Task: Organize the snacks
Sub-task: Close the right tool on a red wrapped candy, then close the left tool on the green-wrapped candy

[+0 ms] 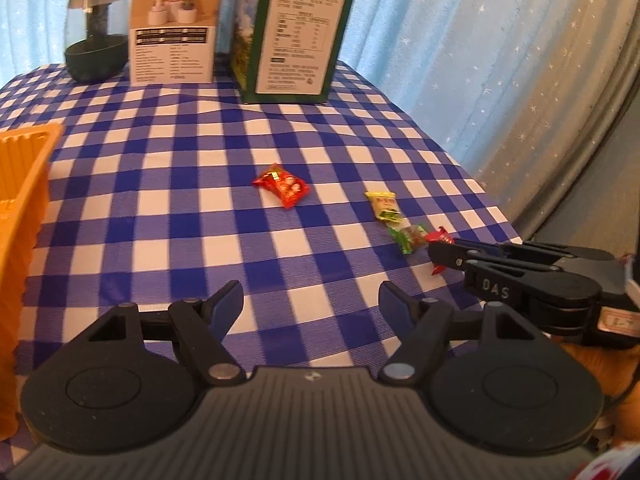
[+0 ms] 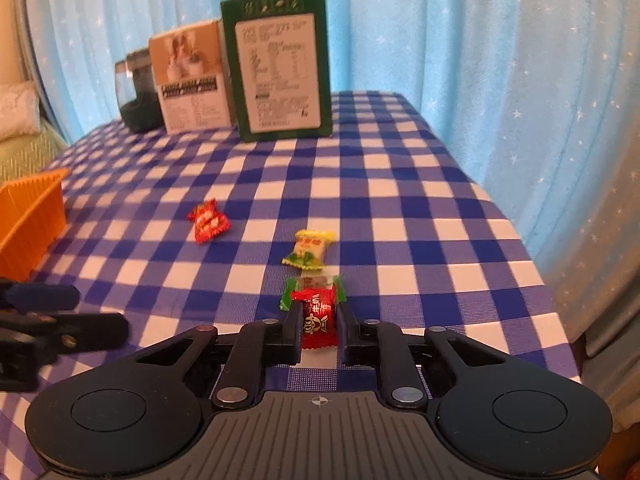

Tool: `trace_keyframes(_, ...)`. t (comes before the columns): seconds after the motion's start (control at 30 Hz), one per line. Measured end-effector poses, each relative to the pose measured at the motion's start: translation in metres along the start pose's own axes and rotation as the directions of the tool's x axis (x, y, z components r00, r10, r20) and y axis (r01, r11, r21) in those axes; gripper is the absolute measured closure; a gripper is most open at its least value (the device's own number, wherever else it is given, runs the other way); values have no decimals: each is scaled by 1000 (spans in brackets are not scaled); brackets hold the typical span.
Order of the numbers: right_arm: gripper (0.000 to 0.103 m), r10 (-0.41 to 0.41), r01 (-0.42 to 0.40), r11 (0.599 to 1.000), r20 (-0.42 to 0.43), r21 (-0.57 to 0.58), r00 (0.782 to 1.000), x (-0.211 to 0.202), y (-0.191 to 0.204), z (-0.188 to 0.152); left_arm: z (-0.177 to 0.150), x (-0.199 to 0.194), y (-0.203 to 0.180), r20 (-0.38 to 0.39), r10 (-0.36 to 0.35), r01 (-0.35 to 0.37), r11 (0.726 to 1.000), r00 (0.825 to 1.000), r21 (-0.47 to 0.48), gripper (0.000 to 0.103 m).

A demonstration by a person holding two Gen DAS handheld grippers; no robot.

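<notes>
My right gripper [image 2: 319,312] is shut on a small red candy [image 2: 316,322], its pads pressing both sides of the wrapper just above the checked cloth. Right behind it lies a green-wrapped candy [image 2: 332,282], then a yellow-green candy [image 2: 310,252]. A larger red snack packet [image 2: 208,220] lies further left. In the left wrist view my left gripper [image 1: 311,300] stands open over the cloth with nothing between its fingers. There the red packet [image 1: 282,185] is ahead, and the right gripper [image 1: 444,254] comes in from the right holding the red candy [image 1: 438,237].
An orange basket [image 1: 24,184] stands at the left table edge, also the orange basket [image 2: 34,216] in the right wrist view. At the back stand a green box [image 1: 296,32], a white box [image 1: 176,28] and a dark glass jar [image 1: 96,36]. The table's right edge drops off by the blue curtain.
</notes>
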State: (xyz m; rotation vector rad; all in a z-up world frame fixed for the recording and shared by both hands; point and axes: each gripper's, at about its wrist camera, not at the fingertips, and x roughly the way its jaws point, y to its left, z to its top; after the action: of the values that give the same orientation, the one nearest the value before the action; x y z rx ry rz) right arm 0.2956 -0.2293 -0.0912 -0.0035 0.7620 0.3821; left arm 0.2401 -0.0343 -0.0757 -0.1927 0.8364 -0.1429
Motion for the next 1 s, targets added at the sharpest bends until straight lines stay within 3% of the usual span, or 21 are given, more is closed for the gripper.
trace_keyframes(0.27,86,-59,59,990,-3,124,998,-9,-28,0,12,40,-35,-2,-78,78,985,997,155,42)
trace_keyframes(0.4,86,-69,69,982,-5,178,998,-10,-42,0,19,62,-52,-4,-132,129,959,991,252,61)
trace_keyframes(0.53,86,-89,88,975,-7,204,996,-10,-52,0,25,79,-66,-10,-166,160,928,986,337,64)
trace_keyframes(0.67,86,-108,109,969,-14,222,994,-9,-60,-2,31,90,-77,-29,-182,178,897,983,404,74)
trace_keyframes(0.93,86,-109,109,965,-16,237,994,-9,-64,-3,32,109,-89,-104,-165,195,842,981,502,80)
trace_keyframes(1.0,86,-108,108,965,-14,237,994,-10,-64,-3,31,108,-91,-105,-158,189,844,982,502,84)
